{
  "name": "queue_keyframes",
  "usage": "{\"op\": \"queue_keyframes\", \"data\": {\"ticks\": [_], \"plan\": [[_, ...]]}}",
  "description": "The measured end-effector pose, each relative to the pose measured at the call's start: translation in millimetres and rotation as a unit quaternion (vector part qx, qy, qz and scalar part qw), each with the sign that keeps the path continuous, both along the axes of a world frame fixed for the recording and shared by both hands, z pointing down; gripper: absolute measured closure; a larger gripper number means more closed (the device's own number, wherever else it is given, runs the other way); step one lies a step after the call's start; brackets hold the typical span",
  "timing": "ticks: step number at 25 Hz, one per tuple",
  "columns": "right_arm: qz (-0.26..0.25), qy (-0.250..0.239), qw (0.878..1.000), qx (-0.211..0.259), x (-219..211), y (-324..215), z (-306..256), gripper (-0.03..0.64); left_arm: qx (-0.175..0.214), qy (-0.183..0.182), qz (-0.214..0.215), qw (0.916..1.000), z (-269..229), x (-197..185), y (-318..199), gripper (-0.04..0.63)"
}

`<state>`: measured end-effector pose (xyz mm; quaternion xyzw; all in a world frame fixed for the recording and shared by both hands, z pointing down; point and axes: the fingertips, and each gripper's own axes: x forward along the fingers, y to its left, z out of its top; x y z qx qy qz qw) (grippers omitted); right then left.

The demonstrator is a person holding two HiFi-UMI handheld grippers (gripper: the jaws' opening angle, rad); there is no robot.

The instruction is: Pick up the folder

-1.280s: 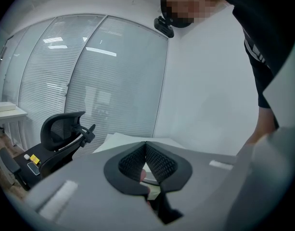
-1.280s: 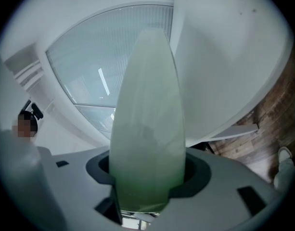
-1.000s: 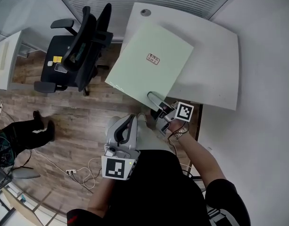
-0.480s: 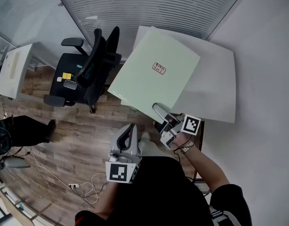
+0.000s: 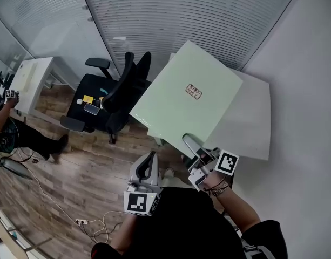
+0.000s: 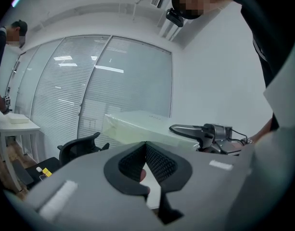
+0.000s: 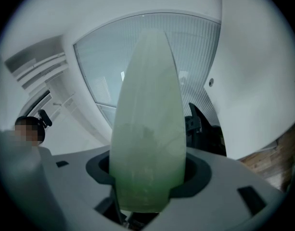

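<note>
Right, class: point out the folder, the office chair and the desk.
folder (image 5: pixel 173 106), head view, middle of its pale green cover
office chair (image 5: pixel 125 85), head view, its black backrest
desk (image 5: pixel 249 120), head view, bare white top

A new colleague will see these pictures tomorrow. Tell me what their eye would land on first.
The big pale green folder stands out mid-picture in the head view, held at a slant over the white desk, with the right gripper clamped on its near edge. Next come the black office chair on the wooden floor to its left, and the left gripper, shut and empty, low in the picture.
</note>
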<state>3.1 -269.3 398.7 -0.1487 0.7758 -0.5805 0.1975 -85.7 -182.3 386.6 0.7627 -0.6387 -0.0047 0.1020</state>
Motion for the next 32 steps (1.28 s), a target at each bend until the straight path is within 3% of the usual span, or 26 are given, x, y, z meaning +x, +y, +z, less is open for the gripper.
{"op": "queue_keyframes", "data": {"ticks": [10, 15, 21, 25, 29, 32], "plan": [[0.022, -0.011, 0.998, 0.062, 4.5, 22.9, -69.1, 0.345, 0.025, -0.003, -0.011, 0.9996, -23.9, -7.5, 2.2, 0.591], [0.034, -0.039, 0.997, 0.06, 6.6, 32.2, -79.6, 0.345, 0.033, -0.001, -0.001, 0.9994, -27.5, -5.7, -6.1, 0.591], [0.052, -0.04, 0.995, 0.072, 20.3, 86.8, -83.4, 0.345, 0.048, 0.005, 0.022, 0.9986, -36.0, 10.1, 20.6, 0.591], [0.057, -0.052, 0.994, 0.083, 17.5, 91.3, -84.4, 0.345, 0.057, -0.002, 0.039, 0.9976, -31.8, 10.1, 19.9, 0.591], [0.062, -0.053, 0.992, 0.095, 20.5, 95.6, -85.6, 0.345, 0.043, 0.005, 0.04, 0.9982, -33.6, 17.2, 25.7, 0.591], [0.062, -0.056, 0.991, 0.1, 20.7, 94.5, -86.4, 0.345, 0.055, -0.012, 0.038, 0.9977, -33.9, 15.9, 27.8, 0.591]]}}
